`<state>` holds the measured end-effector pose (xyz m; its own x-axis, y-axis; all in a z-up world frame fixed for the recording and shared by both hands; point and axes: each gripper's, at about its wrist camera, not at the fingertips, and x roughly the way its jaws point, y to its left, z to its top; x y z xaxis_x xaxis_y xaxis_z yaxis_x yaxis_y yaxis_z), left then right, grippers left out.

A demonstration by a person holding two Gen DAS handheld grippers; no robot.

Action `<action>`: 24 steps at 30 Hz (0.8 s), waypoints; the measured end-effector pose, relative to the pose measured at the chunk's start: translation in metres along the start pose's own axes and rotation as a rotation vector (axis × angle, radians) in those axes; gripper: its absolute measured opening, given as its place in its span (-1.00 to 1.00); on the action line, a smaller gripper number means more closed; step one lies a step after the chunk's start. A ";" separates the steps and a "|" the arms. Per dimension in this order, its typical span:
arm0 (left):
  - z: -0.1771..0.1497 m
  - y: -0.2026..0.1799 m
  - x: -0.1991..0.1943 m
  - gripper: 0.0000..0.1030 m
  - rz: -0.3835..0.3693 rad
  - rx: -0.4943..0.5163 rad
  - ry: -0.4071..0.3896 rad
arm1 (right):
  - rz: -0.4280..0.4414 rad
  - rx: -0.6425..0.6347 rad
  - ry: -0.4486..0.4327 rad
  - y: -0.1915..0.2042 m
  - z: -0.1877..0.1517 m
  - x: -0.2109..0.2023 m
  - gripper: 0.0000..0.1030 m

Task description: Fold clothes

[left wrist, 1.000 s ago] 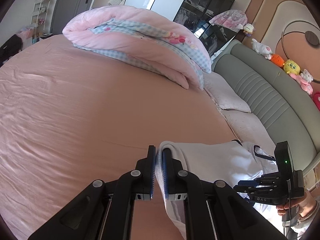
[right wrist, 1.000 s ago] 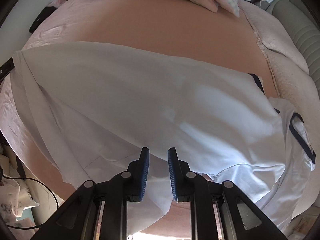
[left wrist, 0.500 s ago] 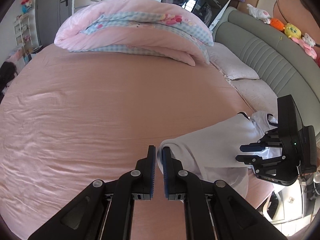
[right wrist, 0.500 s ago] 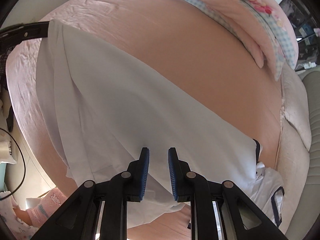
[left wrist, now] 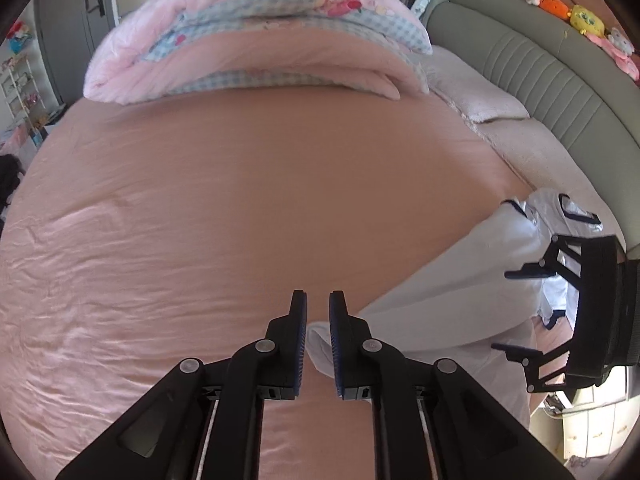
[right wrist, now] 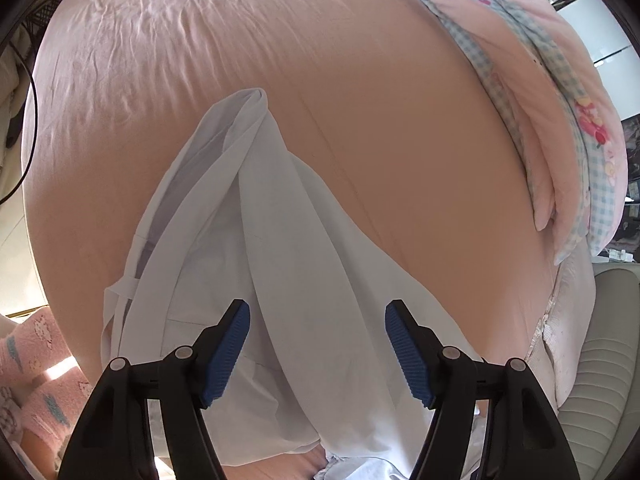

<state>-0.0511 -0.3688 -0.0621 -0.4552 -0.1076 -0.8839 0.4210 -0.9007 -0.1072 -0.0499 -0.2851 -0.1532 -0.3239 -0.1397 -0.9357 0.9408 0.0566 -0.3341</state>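
Right now the white, thin-fabric garment with dark navy trim [right wrist: 256, 240] lies bunched into a long rumpled band on the pink bed sheet [left wrist: 240, 184], its long axis running straight ahead of the right gripper [right wrist: 318, 334], from beneath the blue pads to a gathered end farther up the bed. That gripper hangs spread wide above the cloth, gripping nothing. The left gripper [left wrist: 318, 320] has its jaws a small gap apart; a white fold sits at its right finger, but whether it is pinched I cannot tell. From the left gripper the garment stretches off rightward, toward the right gripper, which sits over the wider part.
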 end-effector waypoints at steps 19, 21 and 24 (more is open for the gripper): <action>-0.062 -0.057 0.080 0.43 -0.273 -0.048 0.136 | -0.144 0.078 -0.004 0.002 -0.039 0.052 0.36; -0.066 -0.054 0.083 0.43 -0.282 -0.077 0.142 | -0.191 0.050 -0.014 0.006 -0.049 0.048 0.36; -0.074 -0.052 0.084 0.43 -0.300 -0.115 0.160 | -0.240 0.025 -0.012 0.011 -0.063 0.043 0.36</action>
<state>-0.0528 -0.3000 -0.1645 -0.4468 0.2301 -0.8645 0.3770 -0.8279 -0.4152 -0.0598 -0.2280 -0.2043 -0.5377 -0.1583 -0.8282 0.8391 -0.0040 -0.5440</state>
